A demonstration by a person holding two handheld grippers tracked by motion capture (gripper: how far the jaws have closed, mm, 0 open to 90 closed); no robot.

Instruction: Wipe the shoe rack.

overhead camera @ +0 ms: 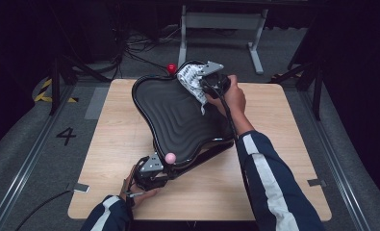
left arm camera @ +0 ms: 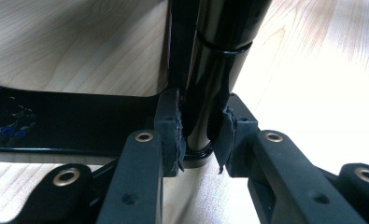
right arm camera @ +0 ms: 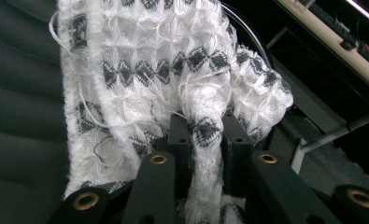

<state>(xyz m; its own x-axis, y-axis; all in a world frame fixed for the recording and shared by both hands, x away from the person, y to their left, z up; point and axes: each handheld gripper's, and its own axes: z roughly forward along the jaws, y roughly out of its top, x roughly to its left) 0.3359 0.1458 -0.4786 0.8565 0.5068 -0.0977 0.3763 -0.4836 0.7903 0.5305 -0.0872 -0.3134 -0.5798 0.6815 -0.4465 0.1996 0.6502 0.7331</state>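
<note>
- Wiping: right claw (right arm camera: pixel 205 135) pinches a soft, light cloth (right arm camera: pixel 173 70) against the far edge of the black ribbed seat (overhead camera: pixel 175 113), tilted over the tabletop (overhead camera: pixel 120 139).
- Left claw (left arm camera: pixel 198 135) clamps the seat's glossy post (left arm camera: pixel 215 60) — rigid, probably heavy and slippery; grip it low.
- The cloth bunches easily and is best held at a fold.

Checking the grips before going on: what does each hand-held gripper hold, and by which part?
The left hand-held gripper clamps the seat's glossy black post near its foot. The right hand-held gripper pinches a fold of the white-and-grey cloth lying on the seat.
</note>
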